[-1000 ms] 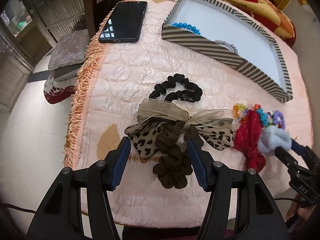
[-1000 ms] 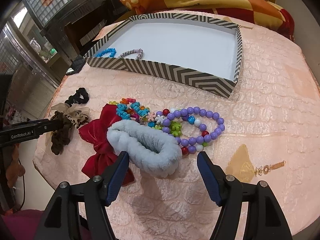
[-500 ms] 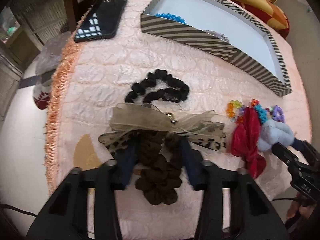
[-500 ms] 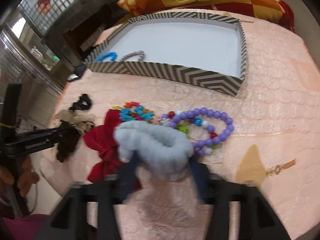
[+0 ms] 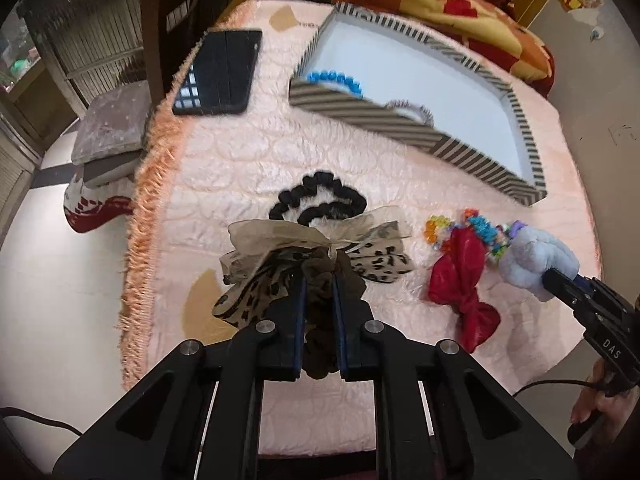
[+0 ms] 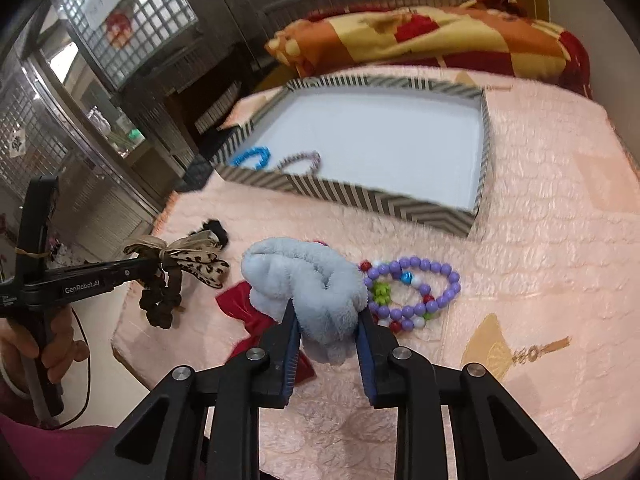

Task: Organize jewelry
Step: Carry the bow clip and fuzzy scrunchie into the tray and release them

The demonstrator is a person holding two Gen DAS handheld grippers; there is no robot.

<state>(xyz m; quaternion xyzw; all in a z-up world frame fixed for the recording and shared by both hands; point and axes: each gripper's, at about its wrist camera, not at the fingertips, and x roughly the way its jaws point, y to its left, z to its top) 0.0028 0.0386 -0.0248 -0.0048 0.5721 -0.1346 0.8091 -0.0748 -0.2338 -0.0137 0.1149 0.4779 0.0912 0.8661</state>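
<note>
My left gripper (image 5: 319,280) is shut on the brown scrunchie with a leopard-print bow (image 5: 320,256) and holds it lifted above the pink cloth; it also shows in the right wrist view (image 6: 176,268). My right gripper (image 6: 326,316) is shut on the fluffy pale-blue scrunchie (image 6: 308,280), also lifted; it also shows in the left wrist view (image 5: 536,256). The striped box (image 6: 360,196) holds a blue bead bracelet (image 6: 252,158) and a grey bracelet (image 6: 304,160). A purple bead bracelet (image 6: 416,292), a red bow (image 5: 460,280), colourful beads (image 5: 476,226) and a black scrunchie (image 5: 320,200) lie on the cloth.
A black phone (image 5: 220,72) lies at the far left near the fringed edge (image 5: 148,208). A patterned orange blanket (image 6: 420,36) lies behind the box. A stool with a grey cushion (image 5: 112,124) stands left of the table.
Both grippers have shut, the left on the leopard-bow scrunchie and the right on the blue scrunchie, and both have lifted them off the cloth.
</note>
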